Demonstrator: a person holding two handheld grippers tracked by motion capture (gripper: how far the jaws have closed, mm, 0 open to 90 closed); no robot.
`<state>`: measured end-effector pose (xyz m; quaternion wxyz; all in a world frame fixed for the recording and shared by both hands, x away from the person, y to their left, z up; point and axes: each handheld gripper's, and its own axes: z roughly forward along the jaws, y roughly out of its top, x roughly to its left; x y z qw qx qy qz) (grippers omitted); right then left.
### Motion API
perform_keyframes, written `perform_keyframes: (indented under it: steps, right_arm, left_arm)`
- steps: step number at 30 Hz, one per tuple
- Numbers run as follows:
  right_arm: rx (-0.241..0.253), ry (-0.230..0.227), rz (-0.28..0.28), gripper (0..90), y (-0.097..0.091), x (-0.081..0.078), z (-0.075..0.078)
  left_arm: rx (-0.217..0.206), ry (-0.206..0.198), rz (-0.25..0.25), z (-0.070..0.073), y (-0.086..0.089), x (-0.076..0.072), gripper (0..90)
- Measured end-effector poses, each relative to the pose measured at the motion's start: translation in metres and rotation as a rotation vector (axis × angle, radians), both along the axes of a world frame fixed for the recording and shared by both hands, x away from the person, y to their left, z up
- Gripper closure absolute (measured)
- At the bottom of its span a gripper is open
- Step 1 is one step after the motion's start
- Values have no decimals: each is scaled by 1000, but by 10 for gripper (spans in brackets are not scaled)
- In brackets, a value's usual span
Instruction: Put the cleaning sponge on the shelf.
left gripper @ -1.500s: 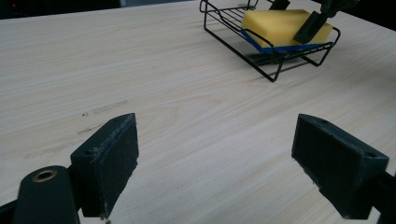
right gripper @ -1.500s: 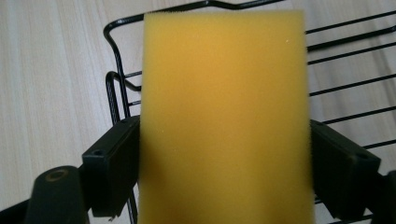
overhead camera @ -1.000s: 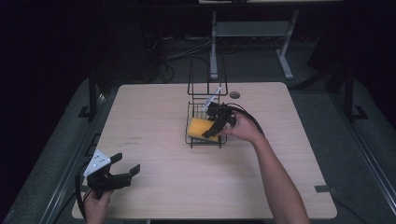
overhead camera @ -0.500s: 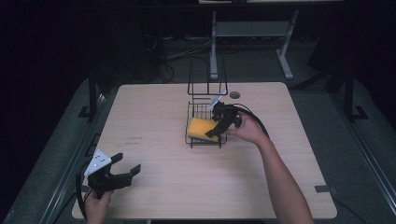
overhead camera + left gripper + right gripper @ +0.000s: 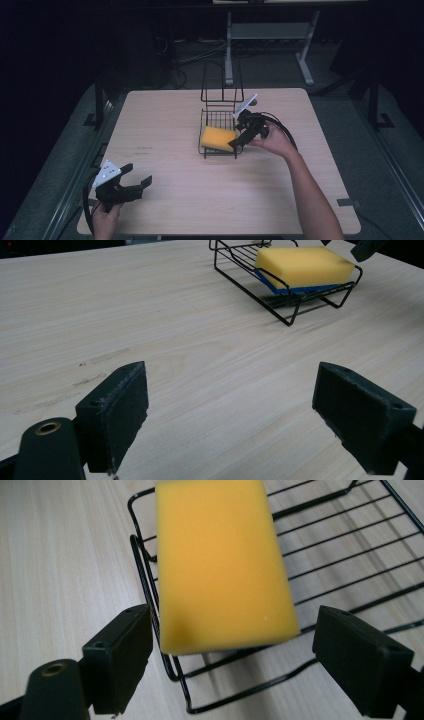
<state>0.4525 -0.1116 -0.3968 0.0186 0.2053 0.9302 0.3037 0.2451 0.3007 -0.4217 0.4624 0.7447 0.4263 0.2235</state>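
A yellow sponge (image 5: 218, 138) with a blue underside lies in the low black wire rack (image 5: 218, 119) at mid-table. My right gripper (image 5: 237, 143) is at the rack's right side, open. In the right gripper view its jaws flank the sponge's (image 5: 220, 560) near end with a gap on each side, over the rack's (image 5: 350, 555) rim; the gripper (image 5: 232, 665) holds nothing. My left gripper (image 5: 138, 183) hovers open and empty near the table's front left corner. From the left gripper (image 5: 230, 420), the sponge (image 5: 302, 267) and rack (image 5: 280, 310) are far ahead.
The rack has a tall upright wire back (image 5: 222, 85) on its far side. A small dark round object (image 5: 253, 102) lies just behind the right gripper. A metal stand (image 5: 265, 35) is beyond the table (image 5: 165, 120). Bare wood lies between the two grippers.
My right gripper has drawn back a little to the right, off the sponge, which stays in the rack. The left gripper has not moved.
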Motion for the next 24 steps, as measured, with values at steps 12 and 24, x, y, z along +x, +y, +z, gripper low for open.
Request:
perform_keyframes:
  steps: [12,24]
  right_arm:
    - [0,-10,-17,159,-17,-4,2]
    - [6,-4,-45,159,-33,-6,2]
  left_arm:
    - [3,2,-5,0,-1,1,141]
    - [7,4,-8,-1,-2,3,140]
